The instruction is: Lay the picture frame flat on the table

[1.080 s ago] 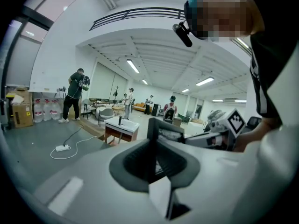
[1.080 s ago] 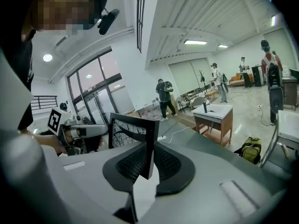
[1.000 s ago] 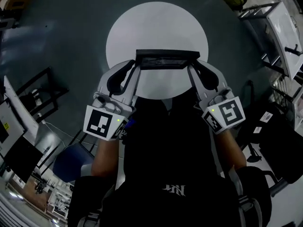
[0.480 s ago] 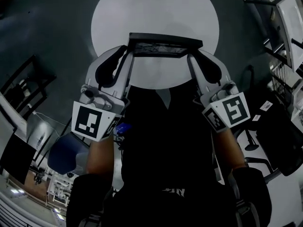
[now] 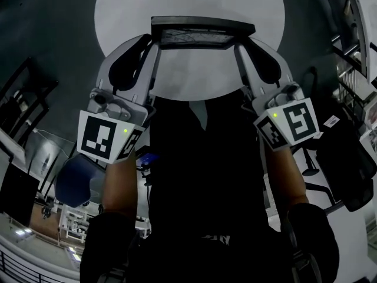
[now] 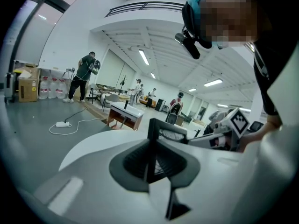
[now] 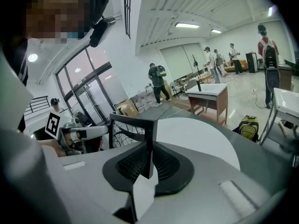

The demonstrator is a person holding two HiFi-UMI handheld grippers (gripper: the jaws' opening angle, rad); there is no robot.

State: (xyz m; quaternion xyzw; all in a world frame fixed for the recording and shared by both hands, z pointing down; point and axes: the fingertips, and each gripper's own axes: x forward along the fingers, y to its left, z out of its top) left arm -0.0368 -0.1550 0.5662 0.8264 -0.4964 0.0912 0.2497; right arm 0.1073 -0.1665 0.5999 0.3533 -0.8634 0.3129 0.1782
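Observation:
A dark-rimmed picture frame with a crackle-pattern picture hangs above the round white table, held by its two short ends. My left gripper is shut on its left end, my right gripper on its right end. In the left gripper view the frame stands on edge in the left gripper, above the table. In the right gripper view the frame is clamped edge-on by the right gripper, with the table below and beyond it.
A black chair frame stands left of the table and a dark chair to the right. Farther off are a wooden desk, a power strip on the floor, another desk, a backpack and several people.
Both grippers have carried the frame forward, farther over the table top. The grip on each end is unchanged.

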